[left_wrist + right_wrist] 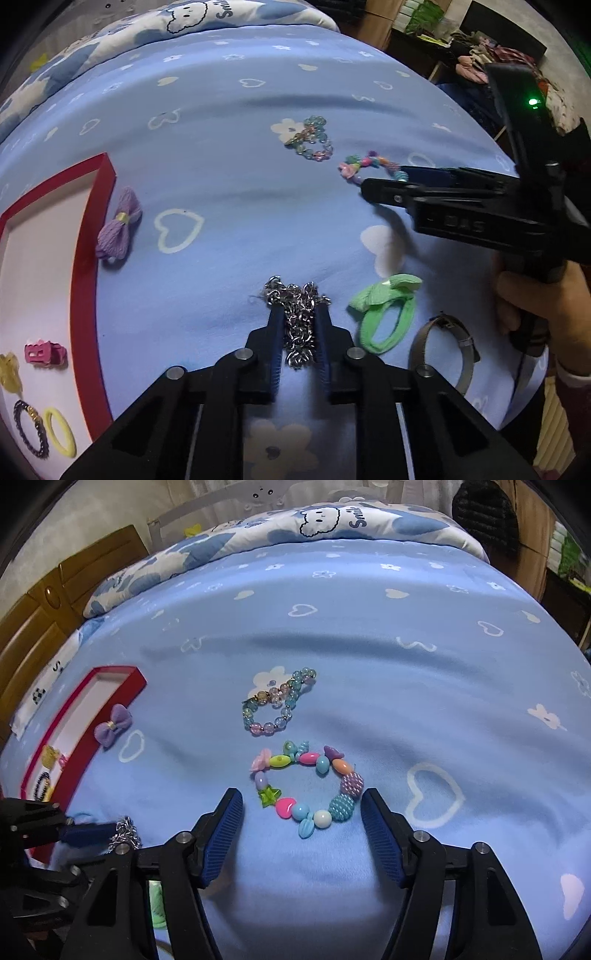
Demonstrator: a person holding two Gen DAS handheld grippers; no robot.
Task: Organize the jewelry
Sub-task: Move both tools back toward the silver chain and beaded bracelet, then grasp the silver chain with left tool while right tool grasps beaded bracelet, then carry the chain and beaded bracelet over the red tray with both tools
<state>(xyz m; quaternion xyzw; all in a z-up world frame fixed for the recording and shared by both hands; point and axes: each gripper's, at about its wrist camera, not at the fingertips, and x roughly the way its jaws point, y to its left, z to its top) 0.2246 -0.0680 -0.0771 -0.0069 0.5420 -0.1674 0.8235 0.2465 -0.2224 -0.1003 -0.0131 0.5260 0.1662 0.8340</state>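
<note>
My left gripper squeezes its jaws on the silver chain on the bed. My right gripper waits with jaws wide around the bead bracelet, probably not touching. Next I lift the chain into the red box.

Red box: cut off by left edge in the left wrist view. Metal bangle: partly behind the left gripper's frame. Green hair tie: mostly hidden behind the right gripper's frame.

Blue bedsheet, red box, bracelets, chain, hair ties
</note>
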